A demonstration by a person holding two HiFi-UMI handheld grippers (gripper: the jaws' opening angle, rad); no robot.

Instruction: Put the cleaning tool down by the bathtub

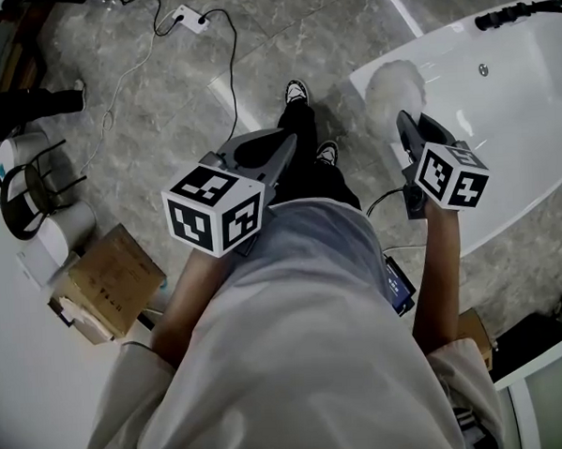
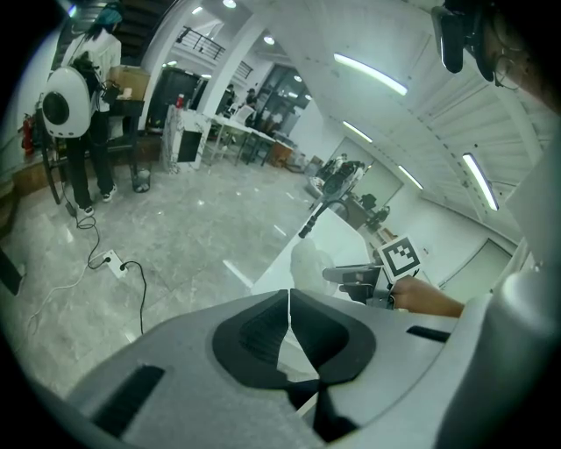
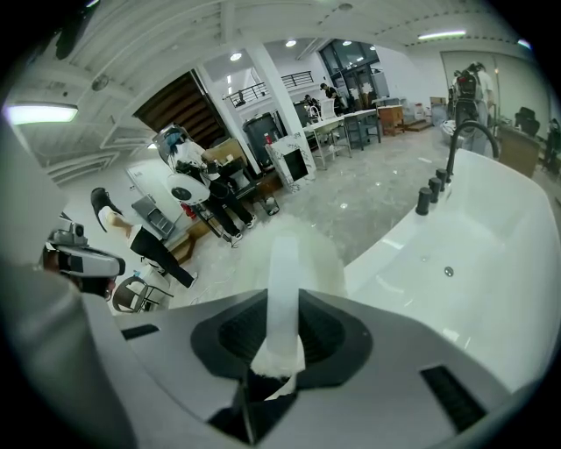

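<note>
The cleaning tool is a fluffy white duster (image 1: 393,87) with a pale flat handle (image 3: 282,289). My right gripper (image 1: 410,130) is shut on that handle, and the fluffy head hangs over the near rim of the white bathtub (image 1: 500,104). In the right gripper view the right gripper (image 3: 279,344) shows the handle pinched between its jaws, with the tub (image 3: 456,263) to the right. My left gripper (image 1: 275,153) is held in front of my body above the floor, jaws closed together on nothing. The left gripper (image 2: 289,302) points toward the tub end.
A black tap (image 1: 519,12) sits at the tub's far end. My shoes (image 1: 297,92) stand on the grey marble floor. A power strip with cables (image 1: 188,19) lies ahead. A cardboard box (image 1: 110,279) and a round stool (image 1: 30,185) are at my left. People stand in the background.
</note>
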